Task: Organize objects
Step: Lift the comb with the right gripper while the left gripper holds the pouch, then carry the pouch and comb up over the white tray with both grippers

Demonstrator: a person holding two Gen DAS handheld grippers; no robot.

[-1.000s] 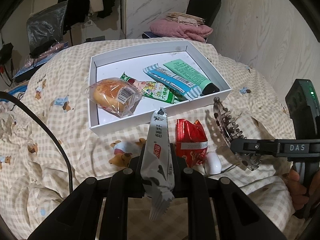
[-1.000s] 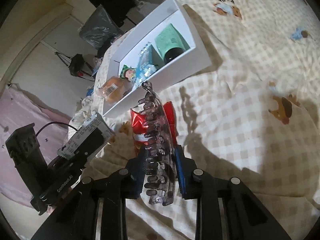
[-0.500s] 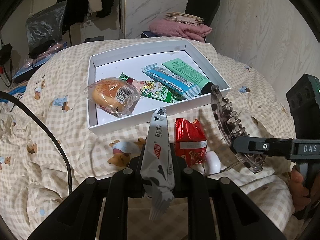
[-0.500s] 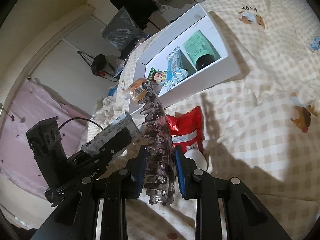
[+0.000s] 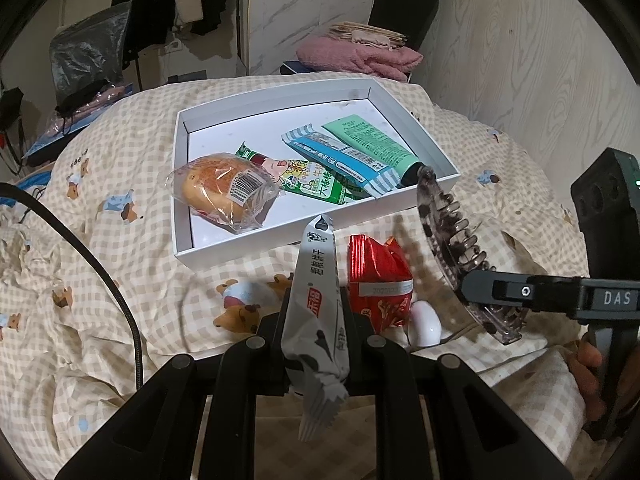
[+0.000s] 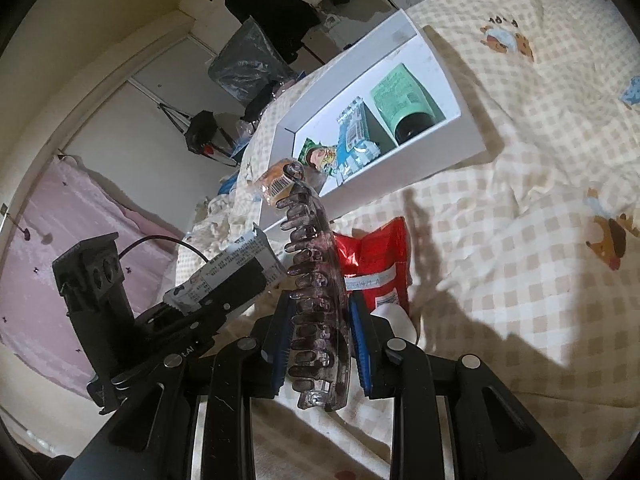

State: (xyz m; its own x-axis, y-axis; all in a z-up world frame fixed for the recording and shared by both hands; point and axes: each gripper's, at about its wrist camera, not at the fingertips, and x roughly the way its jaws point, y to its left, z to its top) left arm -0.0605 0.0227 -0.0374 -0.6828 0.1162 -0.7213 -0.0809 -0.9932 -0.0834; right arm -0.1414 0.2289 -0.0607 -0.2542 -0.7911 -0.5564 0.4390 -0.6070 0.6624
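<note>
Above checked bedspread (image 5: 120,280), my left gripper (image 5: 316,320) pinching grey snack bar (image 5: 316,300), right gripper (image 6: 320,344) clamping clear hair claw (image 6: 316,280); both lifted clear, aimed toward white box (image 5: 182,240), presumably for dropping beside bread (image 5: 224,192) and tube (image 5: 372,144).

Your right gripper (image 6: 320,344) was clamped on a clear hair claw clip (image 6: 316,280), teeth facing left. Your left gripper (image 6: 224,280) pinched a grey snack bar (image 6: 232,260). A red packet (image 6: 376,264) lay on the checked sheet (image 6: 520,160) near the white box (image 6: 436,148).
</note>
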